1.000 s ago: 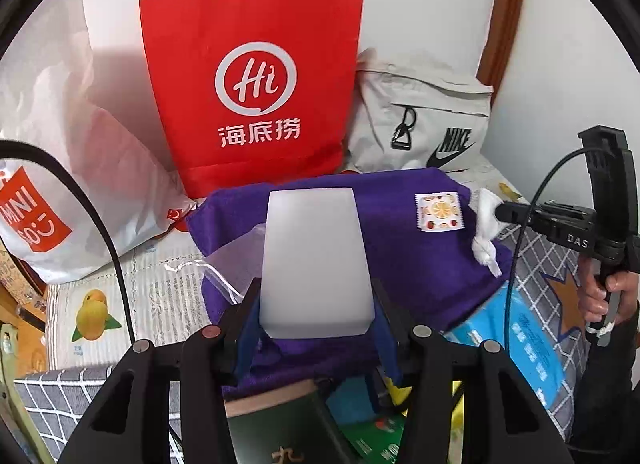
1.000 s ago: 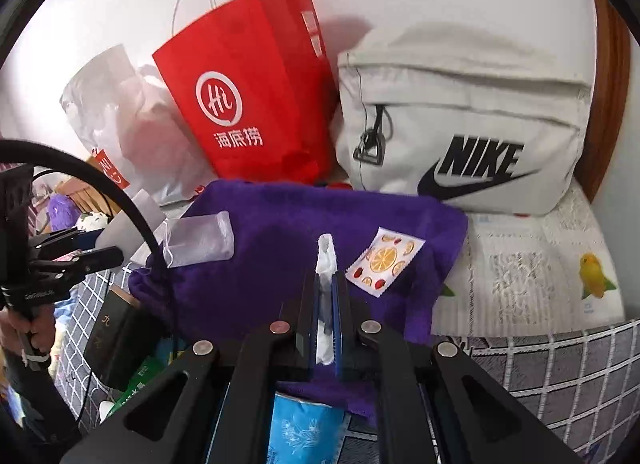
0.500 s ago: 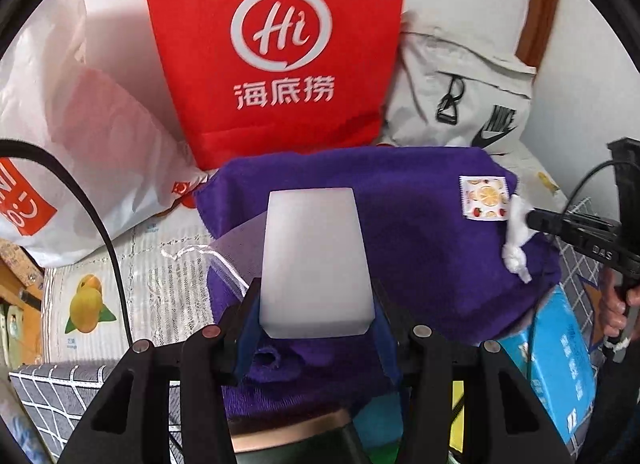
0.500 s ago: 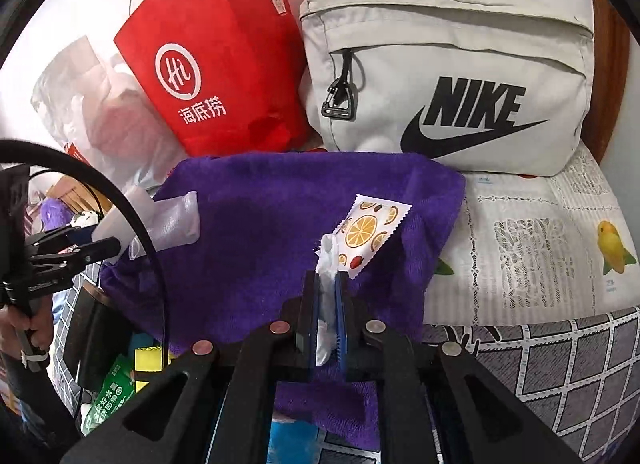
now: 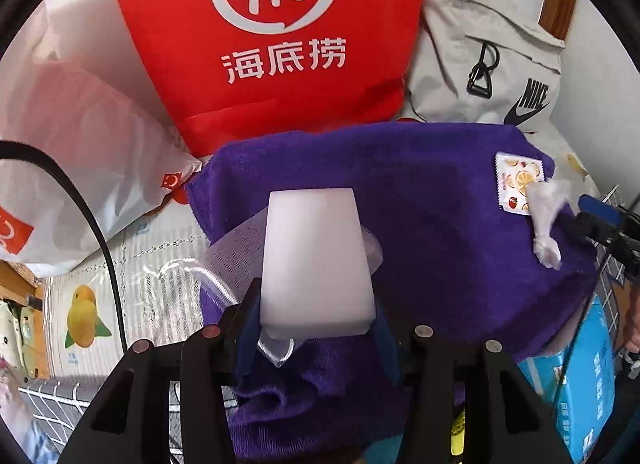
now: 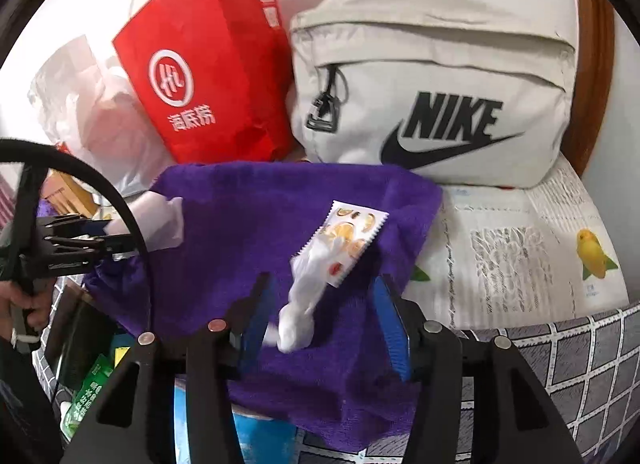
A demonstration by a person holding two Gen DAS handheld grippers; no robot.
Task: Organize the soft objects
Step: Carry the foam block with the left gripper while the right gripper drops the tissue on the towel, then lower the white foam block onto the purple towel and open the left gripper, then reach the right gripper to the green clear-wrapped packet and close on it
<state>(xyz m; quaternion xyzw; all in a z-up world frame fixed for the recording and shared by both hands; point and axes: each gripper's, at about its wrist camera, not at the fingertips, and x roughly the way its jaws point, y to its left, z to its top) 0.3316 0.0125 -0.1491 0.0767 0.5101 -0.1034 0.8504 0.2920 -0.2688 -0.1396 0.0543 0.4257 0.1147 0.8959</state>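
Note:
A purple towel (image 5: 432, 200) is spread over the bed. My left gripper (image 5: 316, 304) is shut on a white foam block (image 5: 314, 256), held just over the towel's near left part. A translucent mesh pouch (image 5: 232, 252) lies under it. My right gripper (image 6: 322, 280) has its jaws opening. A white crumpled wad (image 6: 298, 324) lies on the towel (image 6: 240, 224) between them, untouched by the pads. Its top end rests against a fruit-print sachet (image 6: 354, 230). In the left wrist view the wad (image 5: 546, 224) and sachet (image 5: 518, 180) lie at the towel's right end.
A red paper bag (image 5: 272, 44), a grey Nike bag (image 6: 432, 96) and a white plastic bag (image 5: 80, 144) stand along the wall behind the towel. A blue tissue pack (image 5: 580, 376) and green packets (image 6: 88, 384) sit under the towel's near edge. A person's hand (image 6: 24, 304) grips the left tool.
The right jaws have parted and let go of the white wad, which now lies on the towel. The left gripper has moved down and closer to the towel with the block.

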